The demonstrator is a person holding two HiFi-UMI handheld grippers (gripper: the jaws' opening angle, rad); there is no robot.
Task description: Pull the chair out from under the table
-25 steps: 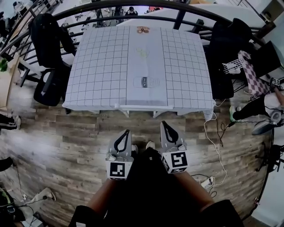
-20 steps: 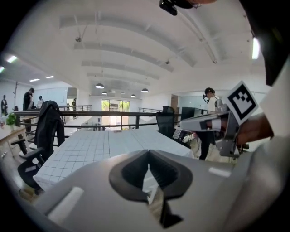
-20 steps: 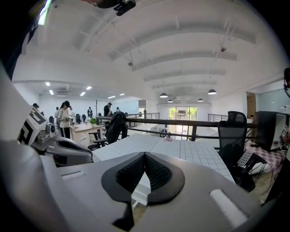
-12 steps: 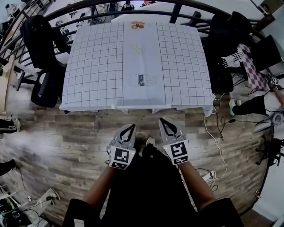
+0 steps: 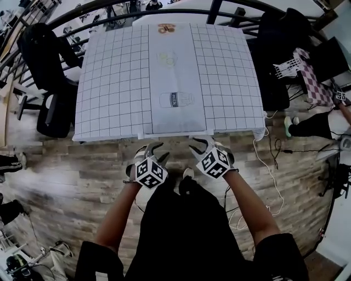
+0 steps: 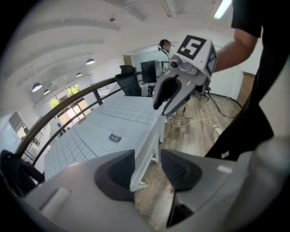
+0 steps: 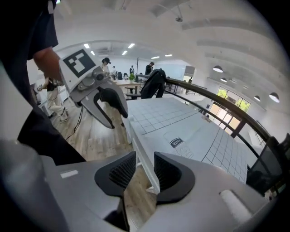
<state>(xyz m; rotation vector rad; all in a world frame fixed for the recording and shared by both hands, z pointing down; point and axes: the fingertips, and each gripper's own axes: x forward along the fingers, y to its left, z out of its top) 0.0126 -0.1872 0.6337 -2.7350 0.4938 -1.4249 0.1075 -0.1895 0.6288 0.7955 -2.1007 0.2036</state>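
The white chair is tucked under the checked table (image 5: pixel 115 82); only its top rail (image 5: pixel 173 133) shows along the table's near edge. My left gripper (image 5: pixel 152 150) and right gripper (image 5: pixel 201 144) both sit at that rail, left and right of its middle. In the left gripper view the rail (image 6: pixel 149 147) runs between the jaws of my left gripper (image 6: pixel 146 170), which are opening; a gap shows on either side. In the right gripper view the rail (image 7: pixel 138 152) lies between the opening jaws of my right gripper (image 7: pixel 144 171), close to the right pad.
A black office chair (image 5: pixel 52 71) stands left of the table and another (image 5: pixel 279 60) to its right. Cables (image 5: pixel 271 164) trail over the wooden floor on the right. A dark railing (image 5: pixel 181 12) curves behind the table. A milk bottle print (image 5: pixel 176 100) marks the cloth.
Both grippers have moved forward from the floor area to the table's near edge. Their jaws, shut before, now stand apart around the chair's top rail.
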